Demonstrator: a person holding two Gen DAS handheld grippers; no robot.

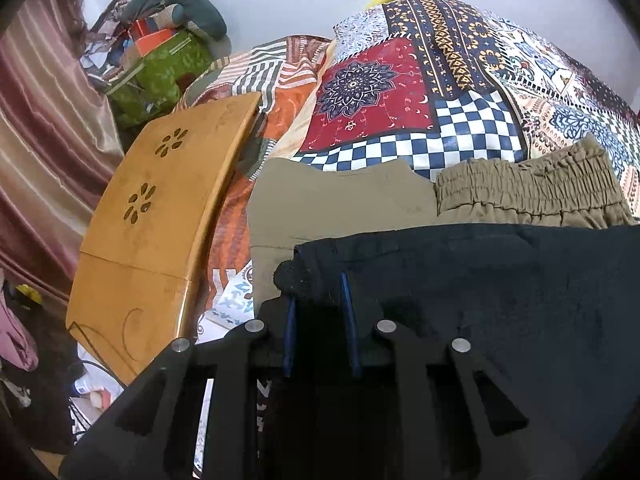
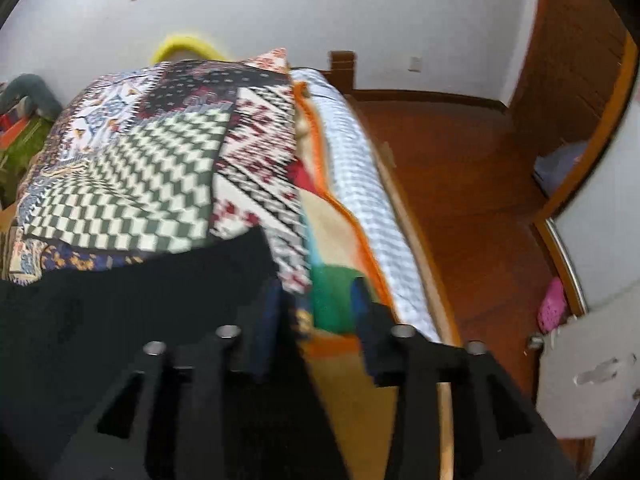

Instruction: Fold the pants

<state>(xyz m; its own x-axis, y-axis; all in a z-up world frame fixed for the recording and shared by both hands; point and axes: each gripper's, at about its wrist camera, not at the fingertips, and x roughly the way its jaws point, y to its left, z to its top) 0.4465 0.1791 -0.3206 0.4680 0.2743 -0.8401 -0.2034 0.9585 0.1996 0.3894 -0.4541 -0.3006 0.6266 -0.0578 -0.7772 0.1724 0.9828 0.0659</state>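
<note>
While the left gripper (image 1: 320, 292) pinched a corner of the black fabric pants (image 1: 500, 300) between its blue-padded fingers (image 1: 347, 308), jaws drawn narrow on the cloth, the garment lay spread over the patchwork-print bedspread (image 1: 400, 92), overlapping a pair of khaki pants with an elastic waistband (image 1: 520, 192). The right gripper (image 2: 328, 316) stood partly open at the garment's right edge, and nothing showed between its pads; the view was blurred, so contact with the cloth could not be told. The likeliest fault was a one-sided pull: with only the left corner held, lifting would have skewed the fold and bunched the fabric. Dragging could also have caught the khaki pair underneath and shifted it toward the wooden lap table (image 1: 160, 208) beside the pile.
</note>
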